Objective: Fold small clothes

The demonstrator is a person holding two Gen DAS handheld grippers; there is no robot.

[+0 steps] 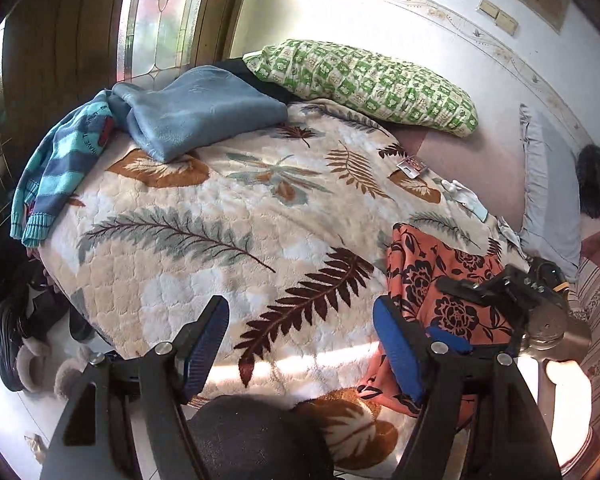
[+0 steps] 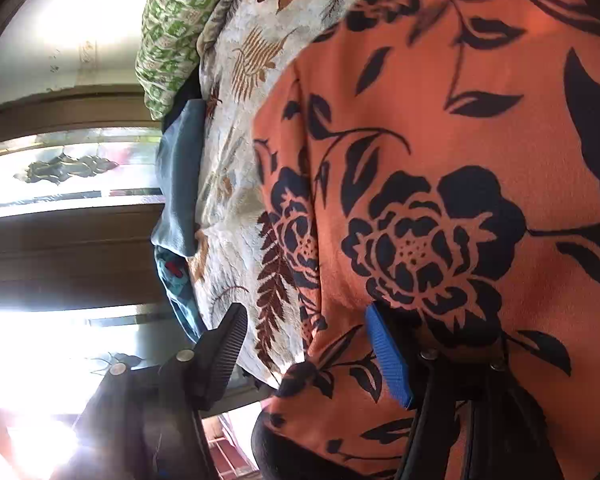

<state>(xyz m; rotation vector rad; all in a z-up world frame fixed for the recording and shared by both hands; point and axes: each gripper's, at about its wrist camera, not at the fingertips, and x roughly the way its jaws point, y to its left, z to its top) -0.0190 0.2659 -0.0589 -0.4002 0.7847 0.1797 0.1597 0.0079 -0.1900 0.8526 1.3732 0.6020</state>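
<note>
- My left jaws (image 1: 300, 344) hang over the near edge of the bed, their blue pads standing apart with nothing between them — only the leaf-print blanket (image 1: 228, 240) shows in the gap
- The orange floral garment (image 1: 440, 292) lies crumpled at the right side of the blanket, near that edge; it passes behind my left jaws' right-hand pad, and whether it touches I cannot tell
- My right jaws (image 2: 306, 346) are parted too, close over the same orange floral garment (image 2: 440, 208), which fills most of that view; its edge falls in the gap, yet neither pad presses on it
- At the far left corner of the bed lie a folded blue fleece (image 1: 196, 112) and, just beside it, a striped sweater (image 1: 60, 168) draped over the edge
- A green checked pillow (image 1: 364, 84) lies along the head of the bed — well apart from the orange cloth
</note>
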